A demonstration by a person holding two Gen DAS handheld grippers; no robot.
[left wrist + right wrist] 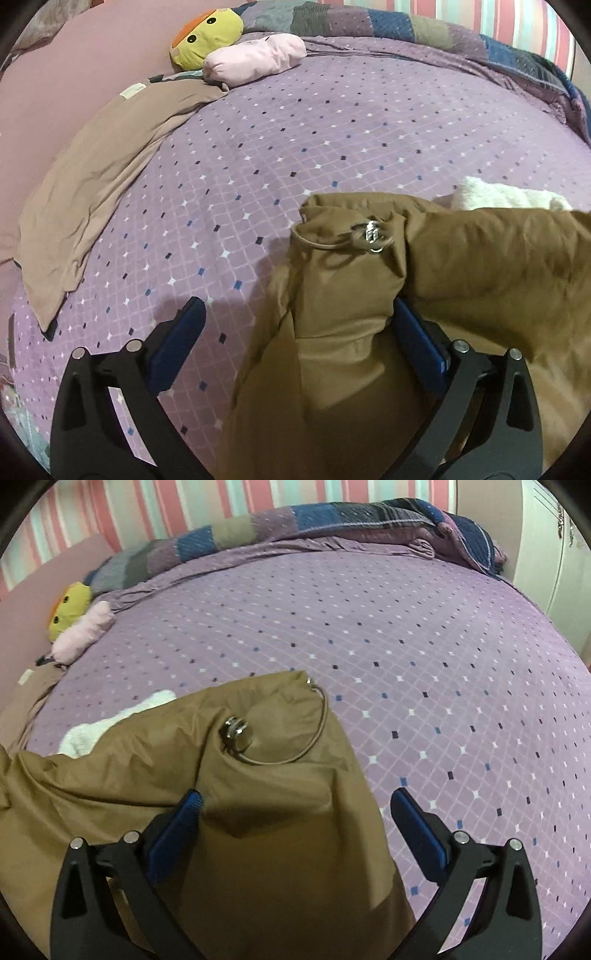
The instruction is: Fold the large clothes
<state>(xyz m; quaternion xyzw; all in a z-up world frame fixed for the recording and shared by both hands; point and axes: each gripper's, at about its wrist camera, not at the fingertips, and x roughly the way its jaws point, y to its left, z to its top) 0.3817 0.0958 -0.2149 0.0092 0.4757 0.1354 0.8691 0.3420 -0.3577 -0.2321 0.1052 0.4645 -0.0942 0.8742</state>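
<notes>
A large brown jacket (461, 266) with a white fleece lining (509, 195) lies on the purple bed. A drawstring loop with a metal toggle (371, 234) sits at its hem corner. My left gripper (297, 317) is open, with the jacket's corner fabric bunched between its blue pads. In the right wrist view the same jacket (258, 812) lies low and left, with its toggle (234, 731) and lining (110, 727) showing. My right gripper (295, 805) is open, the jacket's edge lying between its fingers.
The purple quilted bedspread (295, 140) spreads ahead. A tan garment (103, 192) lies at the left beside the pink headboard (44, 92). A yellow plush toy (207, 37) and a pink plush (255, 59) sit at the far left. A patchwork blanket (332, 520) lines the far edge. A white cabinet (554, 554) stands at right.
</notes>
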